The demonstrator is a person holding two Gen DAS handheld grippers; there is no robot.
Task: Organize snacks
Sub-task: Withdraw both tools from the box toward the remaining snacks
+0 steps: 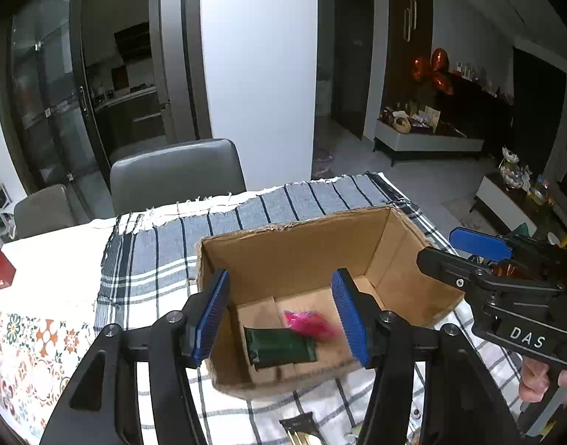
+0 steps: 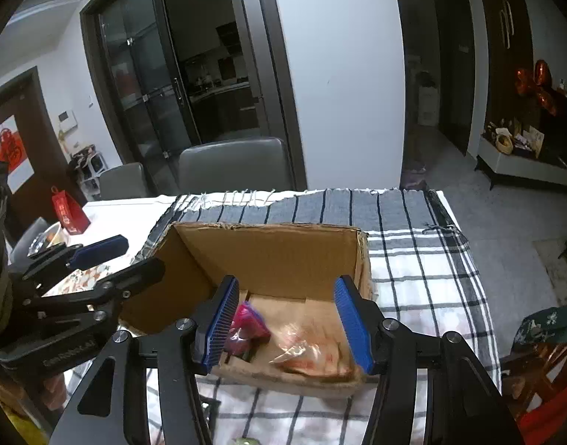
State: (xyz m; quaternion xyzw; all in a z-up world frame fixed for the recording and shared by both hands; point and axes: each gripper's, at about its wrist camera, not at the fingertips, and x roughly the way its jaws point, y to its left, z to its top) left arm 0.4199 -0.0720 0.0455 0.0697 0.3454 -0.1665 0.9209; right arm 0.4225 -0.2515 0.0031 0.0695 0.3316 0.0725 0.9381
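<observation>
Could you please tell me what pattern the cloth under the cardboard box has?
Plaid cloth: dark lines over grey and white; right wrist view.

Both views are dim and bluish, with indoor light from above. The white tabletop glares, blown out. Fisheye bends doorframes and blackens corners. The pink packet and clear bag smear with motion blur.

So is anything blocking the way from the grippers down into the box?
Nothing visible. The brown cardboard box has no lid, and both the left gripper and right gripper sit open above it, over the snacks inside.
</observation>
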